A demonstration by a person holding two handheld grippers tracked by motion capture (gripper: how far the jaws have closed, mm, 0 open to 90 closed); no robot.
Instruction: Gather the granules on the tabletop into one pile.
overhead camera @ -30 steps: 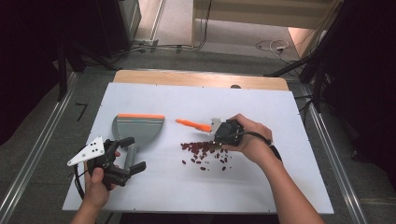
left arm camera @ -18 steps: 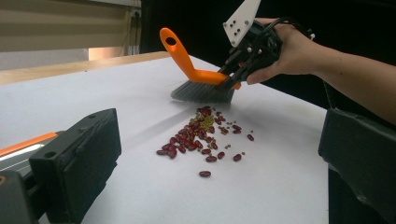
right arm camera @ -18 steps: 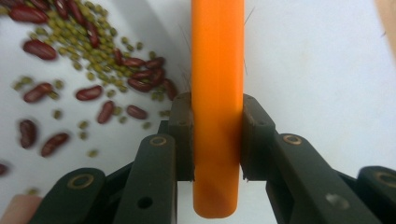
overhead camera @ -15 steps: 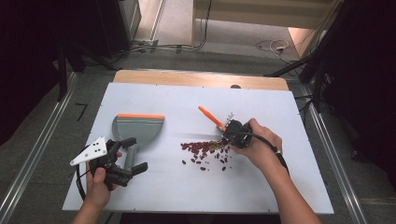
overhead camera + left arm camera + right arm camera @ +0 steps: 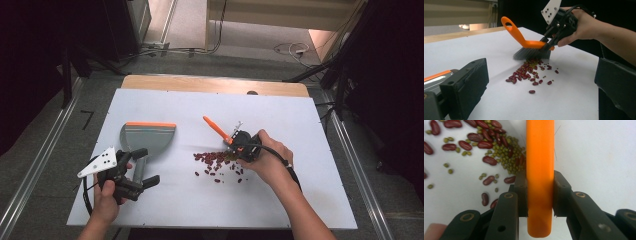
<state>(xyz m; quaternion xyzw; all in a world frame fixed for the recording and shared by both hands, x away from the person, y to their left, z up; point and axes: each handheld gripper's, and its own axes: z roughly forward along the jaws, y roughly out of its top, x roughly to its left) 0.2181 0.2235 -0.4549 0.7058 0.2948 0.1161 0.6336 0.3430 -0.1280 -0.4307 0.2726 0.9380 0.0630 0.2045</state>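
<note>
From my station I see the right hand-held gripper (image 5: 239,145) clamped on the brush (image 5: 529,46); in the right gripper view its two black pads (image 5: 521,192) press flat against either side of the orange back of the brush, so the jaws stand only as wide as that bar. In the left gripper view the brush stands with its grey bristles down on the white counter (image 5: 300,150), right at the far edge of the beans (image 5: 217,162), its looped orange handle slanting up and away from the hand.

The beans lie loose on the counter, not in any container; red kidney beans (image 5: 475,137) are mixed with small green ones (image 5: 511,155), most gathered in a heap at the bristles and a few strays scattered apart on the near side.

The one container here is the dustpan (image 5: 145,137), grey with an orange strip along its far lip; it lies flat on the counter well to the left of the beans, and I see nothing in its tray; none of the beans touch it.

My left hand-held gripper (image 5: 140,175) sits at the near end of the dustpan, around its handle; its jaws stand wide apart in the left gripper view, with the dustpan's grey and orange edge at the lower left beside one jaw; the pads press on nothing that I can see.
</note>
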